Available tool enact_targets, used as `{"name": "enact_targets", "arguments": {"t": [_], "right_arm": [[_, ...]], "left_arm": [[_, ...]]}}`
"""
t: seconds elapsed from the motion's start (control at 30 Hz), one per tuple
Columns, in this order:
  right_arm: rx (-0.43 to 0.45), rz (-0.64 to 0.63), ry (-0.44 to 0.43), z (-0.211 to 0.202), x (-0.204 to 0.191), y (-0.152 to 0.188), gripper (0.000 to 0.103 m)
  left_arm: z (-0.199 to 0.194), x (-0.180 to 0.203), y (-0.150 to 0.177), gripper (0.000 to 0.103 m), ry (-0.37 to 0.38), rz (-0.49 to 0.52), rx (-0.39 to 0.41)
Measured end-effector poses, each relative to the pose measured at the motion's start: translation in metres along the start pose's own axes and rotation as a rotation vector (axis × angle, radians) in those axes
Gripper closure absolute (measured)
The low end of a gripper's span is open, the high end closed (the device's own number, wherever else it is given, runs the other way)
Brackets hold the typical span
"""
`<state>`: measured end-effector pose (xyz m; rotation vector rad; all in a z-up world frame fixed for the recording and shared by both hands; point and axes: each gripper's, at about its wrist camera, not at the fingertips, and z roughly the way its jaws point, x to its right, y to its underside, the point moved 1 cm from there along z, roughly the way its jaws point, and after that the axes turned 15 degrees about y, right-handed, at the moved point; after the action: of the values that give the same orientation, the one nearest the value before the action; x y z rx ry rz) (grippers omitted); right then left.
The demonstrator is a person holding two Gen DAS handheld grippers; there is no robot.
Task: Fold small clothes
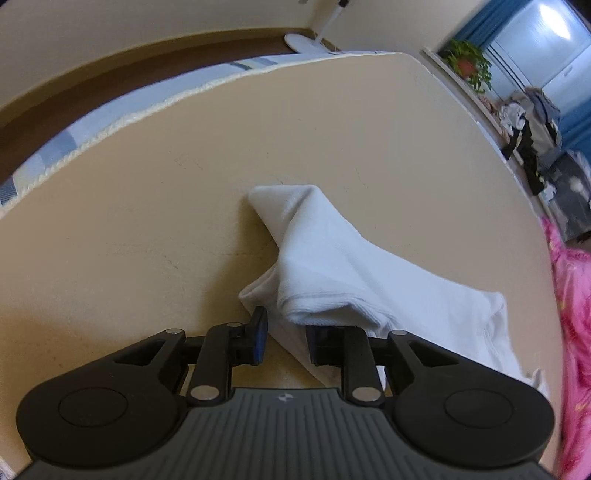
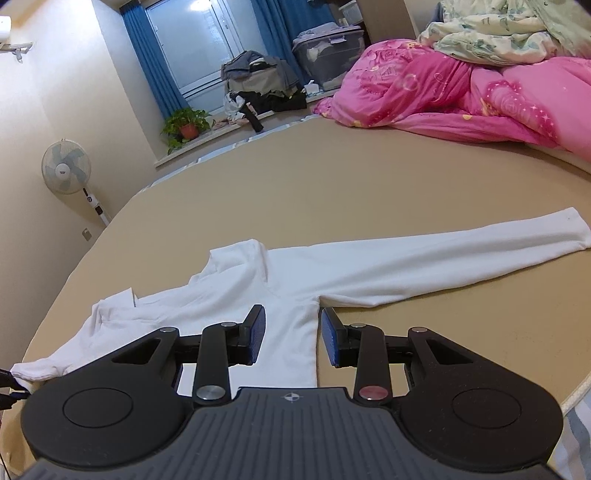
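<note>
A small white long-sleeved shirt (image 2: 288, 280) lies on the tan bed sheet (image 2: 332, 184). One sleeve (image 2: 461, 251) stretches out flat to the right. In the left wrist view the other sleeve (image 1: 325, 258) is lifted and bunched, draped over the left gripper (image 1: 284, 332), whose jaws stand apart with cloth between and over them. My right gripper (image 2: 291, 332) is open, low over the shirt's body near the armpit, with its right finger (image 2: 328, 336) just past the shirt's side edge.
A pink quilt (image 2: 461, 85) and a pale floral blanket (image 2: 498, 33) lie at the far right of the bed. A fan (image 2: 66, 170), a potted plant (image 2: 186, 127) and piled clothes (image 2: 258, 85) stand by the window. The bed edge (image 1: 110, 125) runs at the left.
</note>
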<state>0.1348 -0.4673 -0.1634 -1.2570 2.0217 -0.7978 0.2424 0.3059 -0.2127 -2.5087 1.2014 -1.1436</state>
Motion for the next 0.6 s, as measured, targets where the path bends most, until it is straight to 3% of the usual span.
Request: {"name": "enact_targets", "arguments": {"t": [0.17,0.2,0.23,0.3,0.47,0.53,0.6], "right_arm": [[-0.001,-0.034,0.006,-0.001,-0.007,0.003,0.067],[-0.002,-0.04,0.01,-0.001,-0.009,0.005,0.067],[-0.003,-0.046,0.014,-0.001,-0.01,0.005,0.067],[-0.005,-0.057,0.022,-0.001,-0.012,0.007,0.067],[-0.014,-0.061,0.029,0.0,-0.014,0.008,0.067],[-0.011,-0.064,0.025,-0.001,-0.015,0.008,0.067],[-0.01,-0.069,0.019,-0.001,-0.016,0.008,0.067]], "left_arm": [[0.014,0.019,0.01,0.079,-0.094,0.152,-0.007],[0.016,0.023,0.013,0.082,-0.113,0.187,-0.009],[0.016,0.027,0.015,0.095,-0.134,0.224,-0.008],[0.011,0.027,0.014,0.099,-0.145,0.256,0.004],[-0.052,-0.025,-0.017,0.1,-0.314,0.122,0.235],[-0.081,-0.064,-0.029,0.099,-0.329,0.012,0.307],[-0.099,-0.099,-0.036,0.098,-0.314,-0.077,0.33]]}}
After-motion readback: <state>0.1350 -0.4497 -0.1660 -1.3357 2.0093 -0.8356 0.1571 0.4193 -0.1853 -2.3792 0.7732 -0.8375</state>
